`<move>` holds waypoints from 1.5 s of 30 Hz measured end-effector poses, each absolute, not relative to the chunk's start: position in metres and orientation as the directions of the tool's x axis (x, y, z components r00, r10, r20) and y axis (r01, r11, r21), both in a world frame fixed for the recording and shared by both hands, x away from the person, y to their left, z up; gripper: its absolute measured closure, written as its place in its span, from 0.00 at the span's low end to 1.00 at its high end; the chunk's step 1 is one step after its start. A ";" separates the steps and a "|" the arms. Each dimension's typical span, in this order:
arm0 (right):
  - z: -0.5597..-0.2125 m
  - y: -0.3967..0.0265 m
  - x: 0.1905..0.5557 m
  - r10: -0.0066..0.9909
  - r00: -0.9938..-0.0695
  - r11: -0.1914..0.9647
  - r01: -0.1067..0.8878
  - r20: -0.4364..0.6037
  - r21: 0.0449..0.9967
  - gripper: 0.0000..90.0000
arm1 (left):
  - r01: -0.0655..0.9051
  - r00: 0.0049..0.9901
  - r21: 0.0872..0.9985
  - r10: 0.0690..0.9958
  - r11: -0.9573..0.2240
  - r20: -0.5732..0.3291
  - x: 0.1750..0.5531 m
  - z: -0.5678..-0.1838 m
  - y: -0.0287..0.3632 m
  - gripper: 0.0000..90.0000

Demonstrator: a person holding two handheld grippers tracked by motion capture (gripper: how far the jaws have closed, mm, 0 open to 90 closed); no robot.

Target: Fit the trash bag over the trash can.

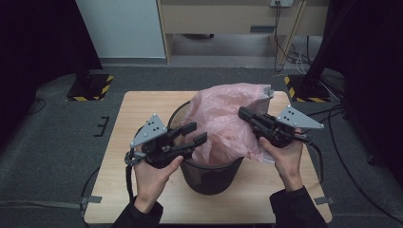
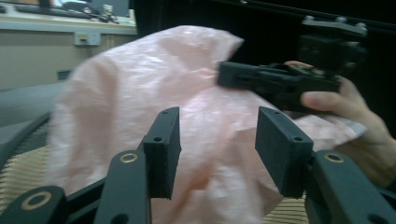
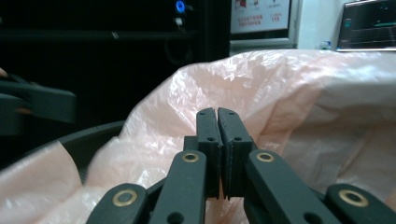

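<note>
The pink plastic bag point(image 1: 228, 121) billows loosely over the far right of a dark mesh bin point(image 1: 209, 178) at the table's point(image 1: 142, 107) middle. The right gripper point(image 1: 245, 113) is closed, jaws pressed flat together against the film; whether any plastic is pinched between them I cannot tell. The left gripper point(image 1: 196, 133) gapes wide at the bin's left rim, holding nothing. A hard tug could tear the thin film or tip the bin.
</note>
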State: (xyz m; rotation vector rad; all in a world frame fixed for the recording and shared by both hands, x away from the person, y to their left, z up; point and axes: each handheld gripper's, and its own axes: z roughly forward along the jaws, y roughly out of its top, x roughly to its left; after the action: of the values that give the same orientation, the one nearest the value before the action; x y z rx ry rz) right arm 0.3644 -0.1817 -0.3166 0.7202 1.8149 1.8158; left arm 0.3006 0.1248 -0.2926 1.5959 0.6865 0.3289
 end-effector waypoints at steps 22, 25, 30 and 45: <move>-0.323 -0.190 0.368 0.686 -0.723 -0.061 0.058 0.084 0.996 0.90 | 0.105 0.876 0.979 0.482 -0.174 -0.008 0.298 -0.295 0.066 0.45; -0.321 -0.188 0.368 0.683 -0.726 -0.062 0.055 0.083 0.997 0.90 | 0.093 0.871 0.976 0.491 -0.195 0.015 0.297 -0.297 0.063 0.47; -0.318 -0.185 0.367 0.684 -0.725 -0.067 0.055 0.086 0.996 0.90 | 0.098 0.862 0.978 0.507 -0.186 0.010 0.296 -0.298 0.058 0.61; -0.318 -0.183 0.366 0.680 -0.727 -0.077 0.061 0.097 0.995 0.86 | 0.137 0.860 0.978 0.508 -0.160 -0.038 0.299 -0.304 0.061 1.00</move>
State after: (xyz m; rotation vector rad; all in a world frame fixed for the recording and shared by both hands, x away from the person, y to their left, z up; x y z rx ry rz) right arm 0.3658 -0.1832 -0.3185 0.7972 1.7591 1.8552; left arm 0.2989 0.0606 -0.3039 1.7219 0.4991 0.3500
